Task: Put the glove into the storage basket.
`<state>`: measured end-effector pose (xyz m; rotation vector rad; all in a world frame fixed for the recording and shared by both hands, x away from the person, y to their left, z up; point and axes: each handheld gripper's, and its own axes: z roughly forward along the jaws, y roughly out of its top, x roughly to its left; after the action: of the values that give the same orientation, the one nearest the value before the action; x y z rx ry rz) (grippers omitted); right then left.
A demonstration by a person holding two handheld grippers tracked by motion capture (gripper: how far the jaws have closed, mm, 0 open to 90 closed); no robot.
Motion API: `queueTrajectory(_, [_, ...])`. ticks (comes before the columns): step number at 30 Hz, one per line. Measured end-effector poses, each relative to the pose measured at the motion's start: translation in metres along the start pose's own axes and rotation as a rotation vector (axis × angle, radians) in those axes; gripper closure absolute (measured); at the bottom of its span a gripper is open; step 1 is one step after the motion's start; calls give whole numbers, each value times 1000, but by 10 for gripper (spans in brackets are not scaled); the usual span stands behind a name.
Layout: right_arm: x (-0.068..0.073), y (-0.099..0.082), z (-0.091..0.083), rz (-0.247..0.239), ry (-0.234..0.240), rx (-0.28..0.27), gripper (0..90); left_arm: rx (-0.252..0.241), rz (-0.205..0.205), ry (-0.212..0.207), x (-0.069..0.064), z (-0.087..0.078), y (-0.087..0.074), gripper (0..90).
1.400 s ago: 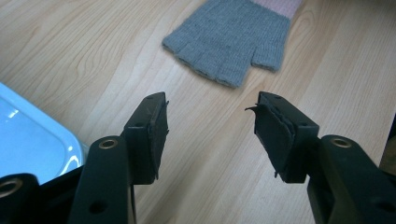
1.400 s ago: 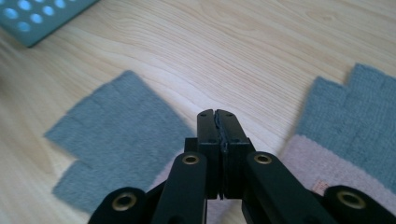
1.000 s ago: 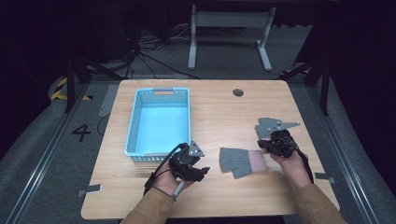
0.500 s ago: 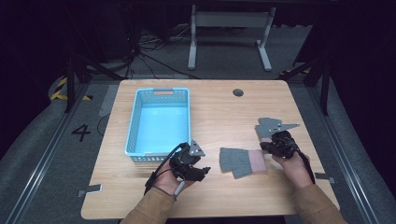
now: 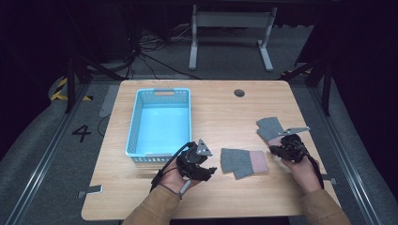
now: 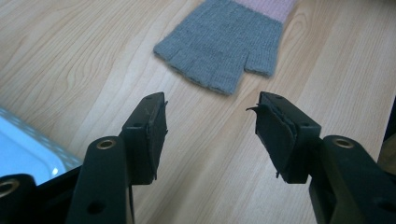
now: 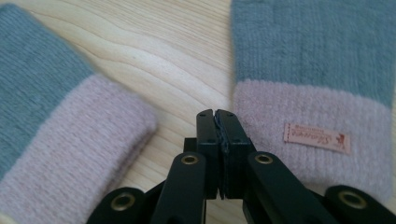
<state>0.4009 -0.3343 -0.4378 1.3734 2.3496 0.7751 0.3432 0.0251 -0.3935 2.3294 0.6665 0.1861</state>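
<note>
1. Wooden table [image 5: 216,112], dark room beyond.
2. Left gripper [image 5: 202,168] spread wide, empty, short of near glove [image 5: 243,161].
3. Right gripper [image 7: 217,122] clenched on nothing, between the glove cuffs; far glove [image 5: 271,127] beside it.
4. Basket [image 5: 159,123] empty.
5. Risk: pinching one knit layer; glove could slip.

Wearing tan sleeves [image 5: 324,208]. Gripping two black grippers: left gripper [image 6: 210,135] with brass-ringed screw holes and worn dark pads [image 6: 275,133], trailing a black cable [image 5: 164,171]; right gripper [image 7: 218,122] topped by a grey three-cornered plate [image 5: 293,131].
</note>
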Motion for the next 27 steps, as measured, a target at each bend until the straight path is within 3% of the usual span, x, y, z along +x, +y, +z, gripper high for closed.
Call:
queueTrajectory(18, [-27, -15, -6, 74, -36, 12, 891, -6, 9, -11, -1, 3, 4, 438])
queueTrajectory(27, [-24, -11, -16, 73, -22, -18, 844, -4, 7, -8, 0, 1, 4, 438])
